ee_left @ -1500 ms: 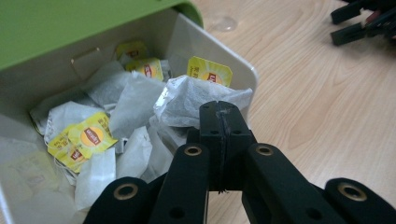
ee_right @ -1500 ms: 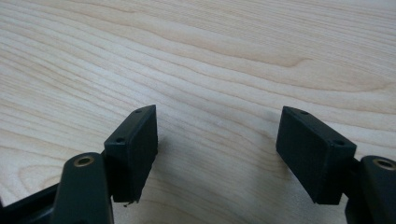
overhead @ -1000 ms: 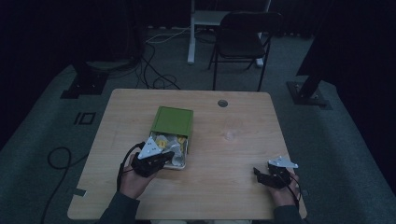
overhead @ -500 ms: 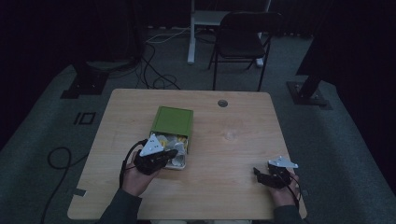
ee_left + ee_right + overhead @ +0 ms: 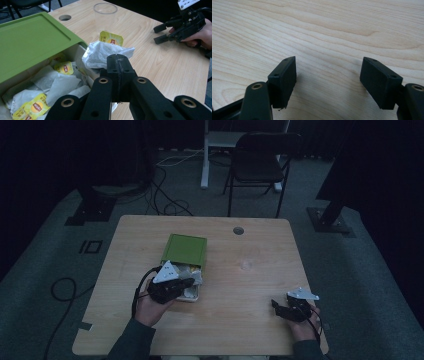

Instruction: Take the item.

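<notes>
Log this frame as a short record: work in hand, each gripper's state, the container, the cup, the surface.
work in hand: lifting a tea bag out of the green box
left gripper: shut on the tea bag, above the box's open end
right gripper: open, nothing between its jaws, low over the table
green box: lid slid partly back, more tea bags with yellow tags inside
clear cup: upright, looks empty, standing beyond the box
table: light wood, round cable hole near the far edge
</notes>
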`<state>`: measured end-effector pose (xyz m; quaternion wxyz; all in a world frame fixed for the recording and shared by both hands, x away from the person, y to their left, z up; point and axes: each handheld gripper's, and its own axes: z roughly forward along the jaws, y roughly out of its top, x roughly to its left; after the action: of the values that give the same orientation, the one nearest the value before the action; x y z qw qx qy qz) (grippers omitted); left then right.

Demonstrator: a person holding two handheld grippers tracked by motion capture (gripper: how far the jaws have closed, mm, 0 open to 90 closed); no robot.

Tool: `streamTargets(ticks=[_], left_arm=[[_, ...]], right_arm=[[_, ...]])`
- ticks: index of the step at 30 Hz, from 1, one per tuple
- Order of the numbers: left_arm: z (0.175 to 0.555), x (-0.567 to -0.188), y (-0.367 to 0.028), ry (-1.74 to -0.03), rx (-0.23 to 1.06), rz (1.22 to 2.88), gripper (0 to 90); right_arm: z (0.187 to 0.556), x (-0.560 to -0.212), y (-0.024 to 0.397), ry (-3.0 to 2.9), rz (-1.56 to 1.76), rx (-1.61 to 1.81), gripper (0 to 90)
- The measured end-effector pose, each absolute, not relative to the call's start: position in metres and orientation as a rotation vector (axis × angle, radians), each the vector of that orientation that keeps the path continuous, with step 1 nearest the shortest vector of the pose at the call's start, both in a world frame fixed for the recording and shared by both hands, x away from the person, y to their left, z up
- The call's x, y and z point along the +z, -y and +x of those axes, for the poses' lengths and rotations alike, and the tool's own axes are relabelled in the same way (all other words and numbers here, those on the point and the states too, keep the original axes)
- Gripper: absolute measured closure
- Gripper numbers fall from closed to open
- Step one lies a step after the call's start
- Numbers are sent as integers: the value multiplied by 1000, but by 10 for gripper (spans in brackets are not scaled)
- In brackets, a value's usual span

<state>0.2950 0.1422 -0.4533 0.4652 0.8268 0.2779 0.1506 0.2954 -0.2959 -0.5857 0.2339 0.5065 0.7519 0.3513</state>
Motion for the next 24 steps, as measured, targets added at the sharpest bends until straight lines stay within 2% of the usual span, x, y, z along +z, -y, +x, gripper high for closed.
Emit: streamTargets(ticks=[24], left_arm=[[318,-446,-117,-624,356,2047,900]], right_arm=[[296,-586,295,-2063,1398,966,292]])
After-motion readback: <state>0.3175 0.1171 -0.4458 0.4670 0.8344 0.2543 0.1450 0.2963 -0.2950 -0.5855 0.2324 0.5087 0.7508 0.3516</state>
